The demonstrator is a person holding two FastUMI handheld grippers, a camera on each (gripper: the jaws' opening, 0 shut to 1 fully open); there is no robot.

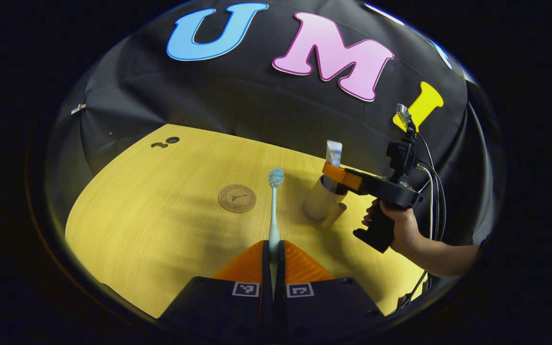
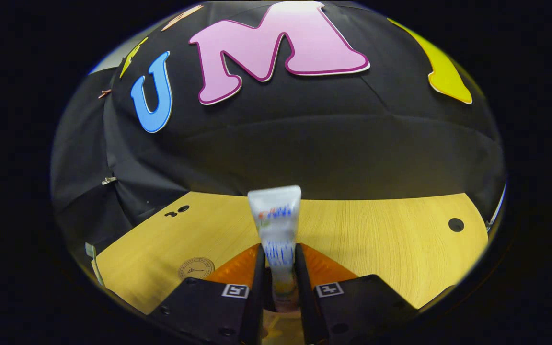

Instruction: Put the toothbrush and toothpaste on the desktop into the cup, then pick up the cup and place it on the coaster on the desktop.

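The left gripper [image 1: 274, 249] pinches the toothbrush [image 1: 274, 211] tight, and the right gripper [image 2: 278, 261] squeezes the toothpaste [image 2: 276, 230] over the cup [image 1: 321, 201] near the coaster [image 1: 237, 198].

The table [image 1: 151, 230] has a yellow wood-grain top and stands against the black cloth wall. A round brown coaster [image 1: 237, 198] lies flat near the middle of it, and a pale cup [image 1: 321, 203] stands upright to the right of the coaster, well apart from it. Small dark holes [image 1: 166, 142] mark the far left corner, and another hole [image 2: 456, 224] shows in the top toward the right edge.
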